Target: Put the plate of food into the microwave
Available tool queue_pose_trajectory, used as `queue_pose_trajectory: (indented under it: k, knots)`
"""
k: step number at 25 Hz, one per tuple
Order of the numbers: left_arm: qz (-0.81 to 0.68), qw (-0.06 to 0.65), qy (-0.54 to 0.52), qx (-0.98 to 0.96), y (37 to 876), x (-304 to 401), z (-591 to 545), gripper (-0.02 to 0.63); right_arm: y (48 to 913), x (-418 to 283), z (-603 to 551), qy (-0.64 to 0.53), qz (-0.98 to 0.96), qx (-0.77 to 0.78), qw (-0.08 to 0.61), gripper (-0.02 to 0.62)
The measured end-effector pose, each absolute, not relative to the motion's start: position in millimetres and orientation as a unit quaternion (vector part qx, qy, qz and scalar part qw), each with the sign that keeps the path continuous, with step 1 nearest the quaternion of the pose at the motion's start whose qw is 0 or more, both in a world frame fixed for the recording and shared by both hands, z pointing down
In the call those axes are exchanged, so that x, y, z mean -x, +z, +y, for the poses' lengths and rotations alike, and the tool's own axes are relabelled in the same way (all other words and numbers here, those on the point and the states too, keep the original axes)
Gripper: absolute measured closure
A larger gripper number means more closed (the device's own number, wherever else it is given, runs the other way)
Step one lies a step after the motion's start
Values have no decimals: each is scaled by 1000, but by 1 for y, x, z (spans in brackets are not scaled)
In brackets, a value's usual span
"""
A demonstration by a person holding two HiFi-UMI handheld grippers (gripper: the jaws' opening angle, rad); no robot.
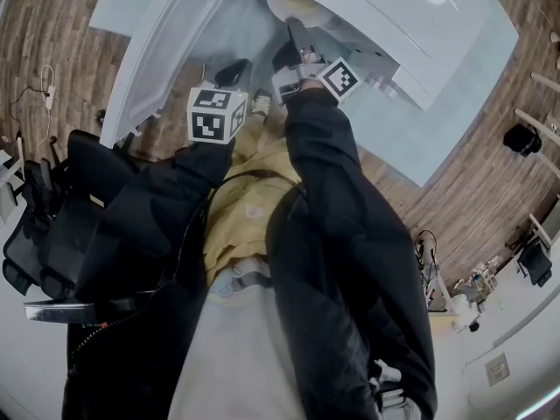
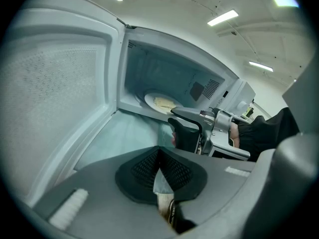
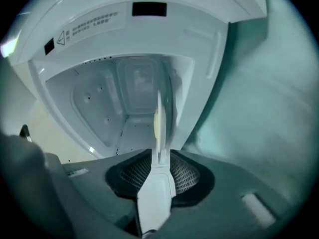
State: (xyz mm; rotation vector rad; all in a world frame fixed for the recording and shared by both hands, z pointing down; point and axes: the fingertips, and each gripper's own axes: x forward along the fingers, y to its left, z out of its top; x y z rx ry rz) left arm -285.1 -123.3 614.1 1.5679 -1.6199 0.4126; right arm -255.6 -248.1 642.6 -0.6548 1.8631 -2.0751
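The white microwave [image 2: 149, 63] stands with its door [image 2: 55, 83] swung open to the left. A white plate [image 2: 160, 102] with pale yellow food lies low in the cavity near the front. In the right gripper view the plate [image 3: 160, 108] shows edge-on, and its near rim runs between the pads. My right gripper [image 3: 158, 158] is open around that rim, pads close beside it. From the head view the right gripper [image 1: 293, 46] reaches into the cavity toward the plate [image 1: 297, 7]. My left gripper [image 2: 159, 156] is shut and empty, hanging back in front of the door, and shows by the door [image 1: 232, 75] from above.
The microwave sits on a pale teal tabletop [image 1: 420, 121]. A black chair [image 1: 52, 226] stands at my left over the wooden floor, with a cable [image 1: 44, 86] lying nearby. The open door [image 1: 166, 42] blocks the left side of the cavity.
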Motion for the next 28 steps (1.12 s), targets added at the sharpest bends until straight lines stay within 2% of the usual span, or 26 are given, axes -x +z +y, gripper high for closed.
queue_pose_trajectory:
  k: [8,12,13,23,28]
  knots:
    - [-643,400,155,-634,600,271,-128,604,614,243,-209,-672,709,199,79,492]
    - [-642,387,144,-646,584,258,-136,604,589,222,-198,-607,760,230,35,582]
    - [-642,383,140,-650,579,254,-138,604,581,217,-197,-588,773,234,28,598]
    - [-660,315,119,-672,525,243,-154,604,501,199,-192,-354,896,261,-71,600]
    - [-678,263,96,-680,473,232,-172,604,439,188,-199,-221,932,277,-79,600]
